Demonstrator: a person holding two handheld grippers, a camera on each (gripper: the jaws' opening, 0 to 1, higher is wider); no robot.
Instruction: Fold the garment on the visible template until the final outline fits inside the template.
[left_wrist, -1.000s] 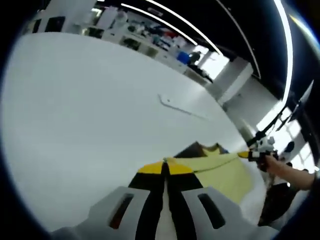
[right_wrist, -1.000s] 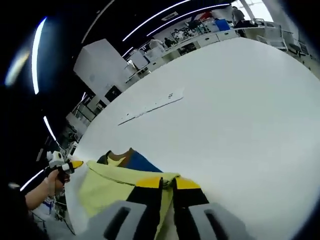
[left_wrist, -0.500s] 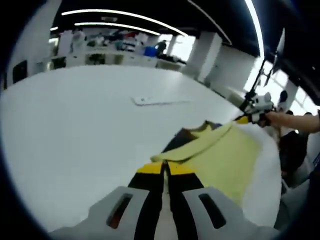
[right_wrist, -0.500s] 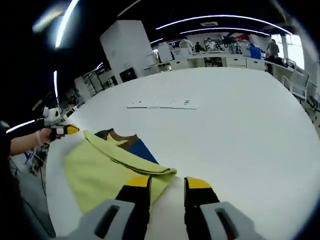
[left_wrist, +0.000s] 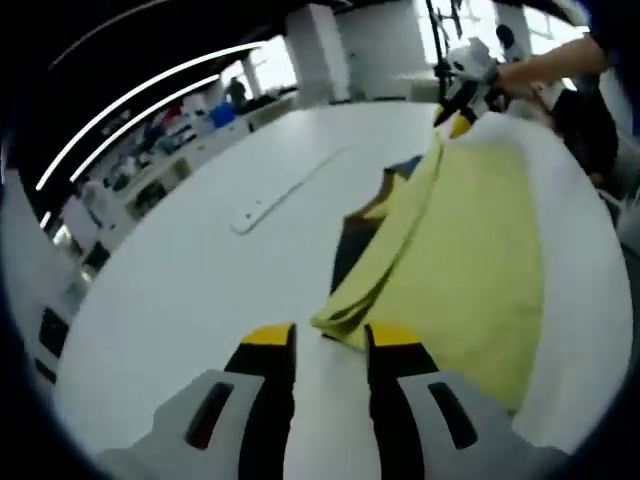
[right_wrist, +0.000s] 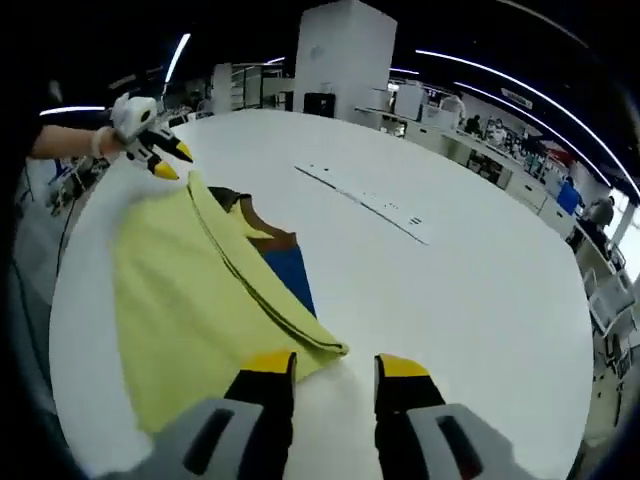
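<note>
White tabletop (left_wrist: 170, 270) spreads wide under both of your grippers, with a workshop of shelves and ceiling light strips behind it. Seen from the left gripper view, your left gripper (left_wrist: 318, 345) sits low at the near edge with its yellow-tipped fingers (left_wrist: 268, 336) parted and holding nothing; the folded corner of the yellow garment (left_wrist: 470, 250) lies just beyond the gap between them. To the right of that corner the garment stretches away across the tabletop, a doubled yellow edge running along its left side, with a dark collar area and a patch of blue showing beside it near the far end. A long thin white strip (left_wrist: 285, 188) lies flat on the tabletop well apart from the garment, to its left. At the far end your right gripper (left_wrist: 458, 118) meets the garment's far corner; whether it grips the cloth you cannot tell at that size. In the right gripper view, your left gripper (right_wrist: 166, 160) appears at upper left, held by a hand (right_wrist: 118, 125), its tips at the garment's (right_wrist: 175, 300) far corner. Further right, the blue panel (right_wrist: 290, 275) lies beside the yellow fold. Your right gripper (right_wrist: 330, 368) has its fingers (right_wrist: 398, 368) spread and empty, the folded corner just ahead of them.
</note>
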